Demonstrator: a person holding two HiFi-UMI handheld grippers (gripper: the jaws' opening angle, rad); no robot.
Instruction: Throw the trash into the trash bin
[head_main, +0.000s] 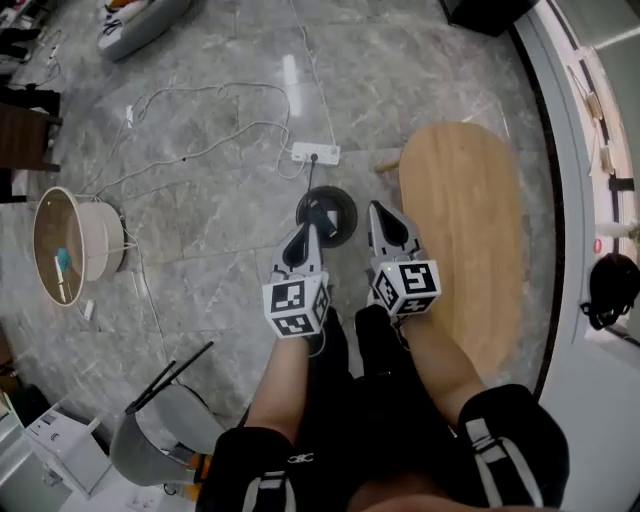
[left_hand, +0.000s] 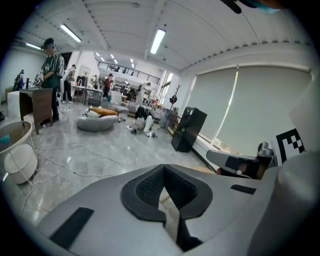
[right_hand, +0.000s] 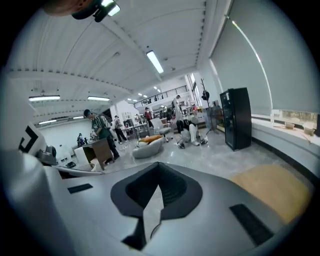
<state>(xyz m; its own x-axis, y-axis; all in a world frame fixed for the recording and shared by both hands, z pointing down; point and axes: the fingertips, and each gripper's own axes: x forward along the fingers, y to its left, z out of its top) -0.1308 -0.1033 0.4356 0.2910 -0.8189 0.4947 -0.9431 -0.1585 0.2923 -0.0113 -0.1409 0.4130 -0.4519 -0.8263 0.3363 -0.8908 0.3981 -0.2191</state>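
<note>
The trash bin (head_main: 70, 245) is a round beige tub on the grey floor at the far left, with a small teal thing (head_main: 62, 262) inside; in the left gripper view the bin (left_hand: 17, 152) shows at the left edge. Both grippers are held high and side by side in front of the person's legs, far from the bin. My left gripper (head_main: 303, 240) (left_hand: 167, 197) has its jaws together with nothing between them. The jaws of my right gripper (head_main: 383, 222) (right_hand: 152, 192) are shut and empty too. I see no loose trash.
An oval wooden table (head_main: 465, 240) stands just right of the grippers. On the floor ahead lie a black round base (head_main: 327, 213), a white power strip (head_main: 315, 153) and long cables (head_main: 200, 150). A grey chair (head_main: 165, 440) is at lower left. People stand by a desk (left_hand: 37, 107) far off.
</note>
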